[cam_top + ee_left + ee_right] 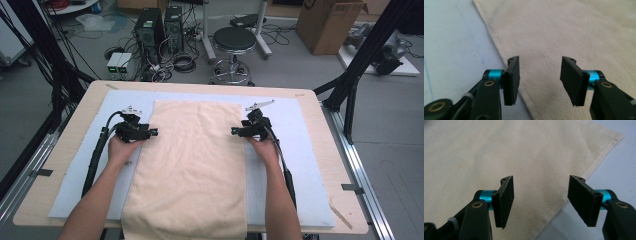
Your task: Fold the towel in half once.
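Note:
A cream towel (192,165) lies flat and lengthwise on a pale blue mat (295,120), its near end hanging over the table's front edge. My left gripper (154,132) sits at the towel's left edge, pointing inward. In the left gripper view its jaws (541,60) stand open low over the towel (574,30), with the hem running under the left jaw. My right gripper (234,131) mirrors it at the right edge. Its jaws (541,179) are open above the towel (486,150), and the hem passes between them. Neither gripper pinches any cloth.
The mat covers a wooden table (85,115). Beyond the table stand a black stool (234,40), computer towers (150,27) with cables, and a cardboard box (330,22). Black frame posts (350,95) flank the table's far corners.

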